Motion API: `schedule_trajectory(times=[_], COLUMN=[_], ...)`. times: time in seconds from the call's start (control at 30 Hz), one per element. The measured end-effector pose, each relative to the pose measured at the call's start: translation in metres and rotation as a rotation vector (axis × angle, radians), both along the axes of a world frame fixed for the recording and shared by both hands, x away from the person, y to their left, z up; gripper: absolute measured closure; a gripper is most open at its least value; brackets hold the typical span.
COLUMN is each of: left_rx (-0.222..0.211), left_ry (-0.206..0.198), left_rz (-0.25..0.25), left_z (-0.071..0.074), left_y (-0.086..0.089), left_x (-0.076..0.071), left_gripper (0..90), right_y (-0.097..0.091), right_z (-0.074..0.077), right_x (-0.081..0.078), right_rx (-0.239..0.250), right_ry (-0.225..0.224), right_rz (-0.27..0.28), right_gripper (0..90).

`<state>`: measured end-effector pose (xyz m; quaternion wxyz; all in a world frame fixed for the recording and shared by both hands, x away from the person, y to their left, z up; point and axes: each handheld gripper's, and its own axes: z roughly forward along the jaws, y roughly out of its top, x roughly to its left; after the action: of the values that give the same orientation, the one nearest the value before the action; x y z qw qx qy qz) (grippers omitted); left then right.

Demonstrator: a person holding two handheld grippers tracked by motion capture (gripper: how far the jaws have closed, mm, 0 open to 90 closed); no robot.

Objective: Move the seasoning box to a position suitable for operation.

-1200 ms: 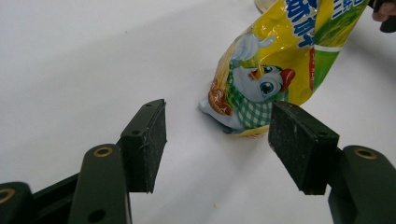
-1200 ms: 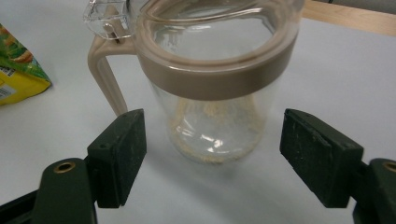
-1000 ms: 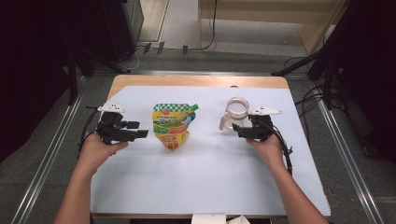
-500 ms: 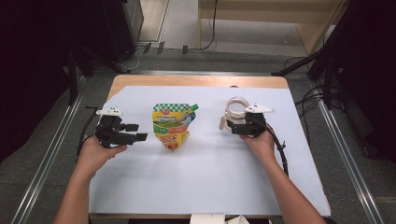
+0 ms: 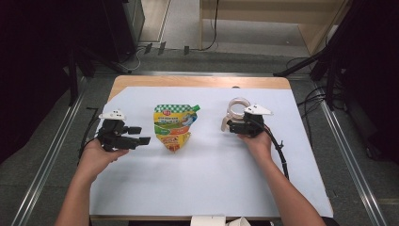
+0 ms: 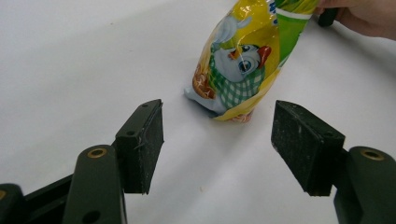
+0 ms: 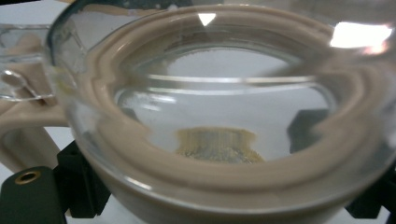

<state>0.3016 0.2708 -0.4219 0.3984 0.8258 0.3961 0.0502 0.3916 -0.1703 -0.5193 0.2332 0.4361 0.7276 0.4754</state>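
My right gripper (image 5: 227,126) is standing with its jaws spread on either side of the clear cup (image 5: 238,107), having just widened; whether the pads are pressing it I cannot tell; my left gripper (image 5: 144,140) is gaping empty, jaws just easing wider, aimed at the yellow pouch (image 5: 172,129) lying on the white table (image 5: 207,179) between my hands.

pouch (image 6: 243,60) top cut off by upper edge in left gripper view | clear cup (image 7: 219,116) blurred, cropped on all sides in right gripper view | pads of right gripper (image 5: 229,125) mostly hidden behind cup wall
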Motion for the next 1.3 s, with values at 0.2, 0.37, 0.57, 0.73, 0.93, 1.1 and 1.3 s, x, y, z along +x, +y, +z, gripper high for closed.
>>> schedule_trajectory(times=[0.2, 0.37, 0.57, 0.73, 0.93, 1.1, 1.3], left_rx=[0.0, -0.002, 0.007, -0.017, -0.03, -0.039, -0.055], left_ry=[0.004, 0.003, 0.004, -0.033, -0.047, -0.078, -0.055], left_rz=[-0.006, -0.016, -0.007, -0.04, -0.107, -0.184, -0.257], left_z=[0.005, 0.011, 0.029, 0.047, 0.056, 0.057, 0.05], left_y=[-0.001, -0.001, -0.002, -0.008, -0.024, -0.043, -0.073], left_x=[-0.003, -0.005, -0.011, -0.019, -0.025, -0.028, -0.027], left_gripper=[35.8, 36.2, 39.8, 42.7, 46.6, 52.1, 57.5], right_y=[0.001, 0.001, 0.001, 0.005, 0.009, 0.012, 0.019], right_z=[0.002, 0.006, 0.021, 0.029, 0.035, 0.035, 0.034], right_x=[0.0, -0.001, -0.014, -0.033, -0.056, -0.078, -0.094], right_rx=[-0.009, 0.007, 0.036, 0.009, 0.012, 0.003, 0.01], right_ry=[0.008, 0.022, 0.048, 0.047, 0.047, 0.051, 0.064], right_rz=[-0.006, -0.004, 0.033, 0.09, 0.137, 0.176, 0.209], right_gripper=[12.1, 12.1, 12.1, 12.1, 12.2, 12.1, 12.2])
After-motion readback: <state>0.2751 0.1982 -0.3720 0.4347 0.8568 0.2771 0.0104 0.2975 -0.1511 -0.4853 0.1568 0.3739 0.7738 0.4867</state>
